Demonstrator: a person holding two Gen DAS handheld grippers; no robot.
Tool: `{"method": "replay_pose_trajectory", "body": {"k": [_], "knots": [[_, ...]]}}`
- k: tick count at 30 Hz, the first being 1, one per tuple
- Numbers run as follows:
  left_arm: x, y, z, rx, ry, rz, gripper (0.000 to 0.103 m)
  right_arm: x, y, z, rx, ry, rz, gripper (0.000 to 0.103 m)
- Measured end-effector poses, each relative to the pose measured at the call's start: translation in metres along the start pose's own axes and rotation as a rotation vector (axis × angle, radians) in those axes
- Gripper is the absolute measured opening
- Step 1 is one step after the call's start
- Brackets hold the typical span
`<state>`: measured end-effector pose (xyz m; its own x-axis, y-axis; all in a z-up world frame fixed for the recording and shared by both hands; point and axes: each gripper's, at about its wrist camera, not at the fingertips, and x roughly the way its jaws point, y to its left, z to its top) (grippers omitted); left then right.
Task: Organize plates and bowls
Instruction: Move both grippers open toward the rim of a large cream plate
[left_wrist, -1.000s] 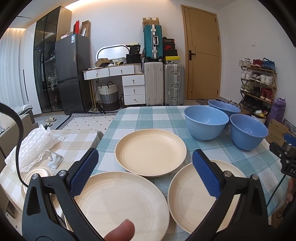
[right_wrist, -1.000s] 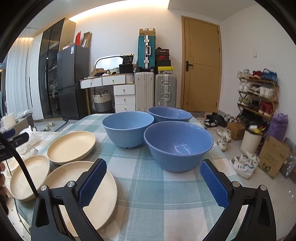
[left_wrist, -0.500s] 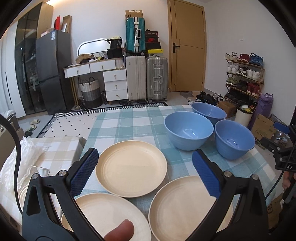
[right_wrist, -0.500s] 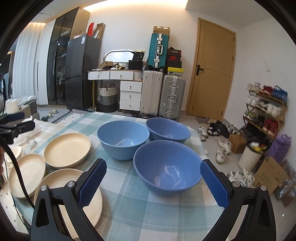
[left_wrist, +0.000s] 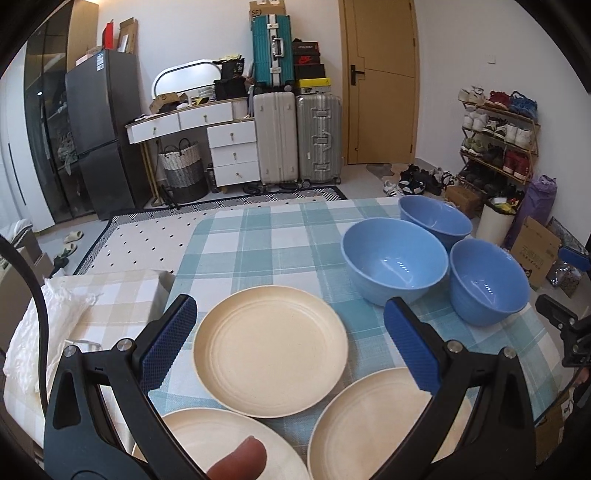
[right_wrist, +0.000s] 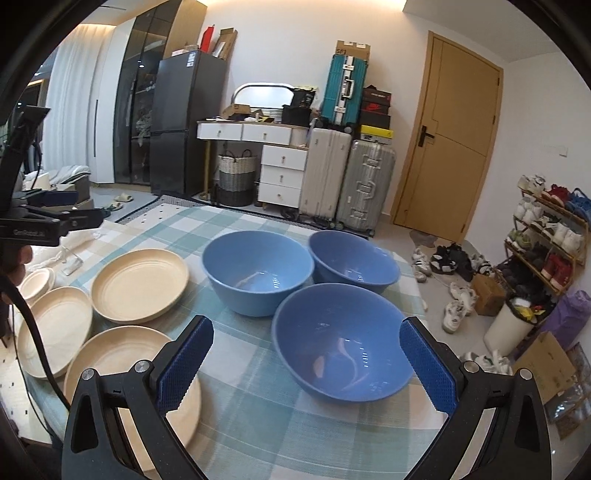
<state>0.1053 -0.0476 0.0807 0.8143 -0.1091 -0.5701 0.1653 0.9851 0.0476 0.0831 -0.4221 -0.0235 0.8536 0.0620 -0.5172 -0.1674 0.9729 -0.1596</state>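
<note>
Three cream plates lie on the checked tablecloth: a far plate (left_wrist: 271, 349), a near left plate (left_wrist: 207, 443) and a near right plate (left_wrist: 373, 424). Three blue bowls stand to their right: a middle bowl (left_wrist: 395, 264), a far bowl (left_wrist: 436, 219) and a near bowl (left_wrist: 487, 280). My left gripper (left_wrist: 290, 345) is open and empty above the plates. My right gripper (right_wrist: 304, 363) is open and empty, held above and in front of the near bowl (right_wrist: 341, 341). The right wrist view also shows the plates (right_wrist: 140, 282) at left.
The table (left_wrist: 258, 236) has a teal checked cloth. A lower side table with a beige cloth (left_wrist: 110, 295) and white padding stands left. A shoe rack (left_wrist: 498, 140), suitcases (left_wrist: 295, 136) and a door (left_wrist: 380, 81) are beyond.
Both grippers have risen and tilted down, so plates and bowls sit lower and farther in view. The left gripper has shifted towards the far plate. Jaws stay open.
</note>
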Motion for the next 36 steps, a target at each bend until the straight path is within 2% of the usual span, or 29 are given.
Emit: {"method": "replay_pose_trajectory", "body": {"k": [9, 16, 21, 26, 29, 32, 36], "knots": [[0.02, 0.053, -0.014, -0.03, 0.046, 0.072, 0.101, 0.033, 0.049, 0.017, 0.009, 0.016, 0.157, 0.103], [0.035, 0.1, -0.026, -0.043, 0.084, 0.145, 0.101, 0.063, 0.092, 0.035, -0.043, 0.008, 0.178, 0.103], [0.038, 0.131, -0.033, -0.094, 0.079, 0.134, 0.101, 0.084, 0.117, 0.044, -0.048, 0.039, 0.229, 0.103], [0.033, 0.15, -0.038, -0.153, 0.051, 0.153, 0.101, 0.091, 0.135, 0.046, -0.074, 0.016, 0.23, 0.103], [0.034, 0.153, -0.039, -0.126, 0.056, 0.192, 0.101, 0.098, 0.14, 0.047, -0.052, 0.022, 0.217, 0.103], [0.039, 0.146, -0.041, -0.091, 0.081, 0.211, 0.101, 0.108, 0.141, 0.048, -0.019, 0.077, 0.264, 0.103], [0.054, 0.141, -0.043, -0.088, 0.138, 0.18, 0.101, 0.115, 0.147, 0.049, -0.038, 0.105, 0.274, 0.103]]}}
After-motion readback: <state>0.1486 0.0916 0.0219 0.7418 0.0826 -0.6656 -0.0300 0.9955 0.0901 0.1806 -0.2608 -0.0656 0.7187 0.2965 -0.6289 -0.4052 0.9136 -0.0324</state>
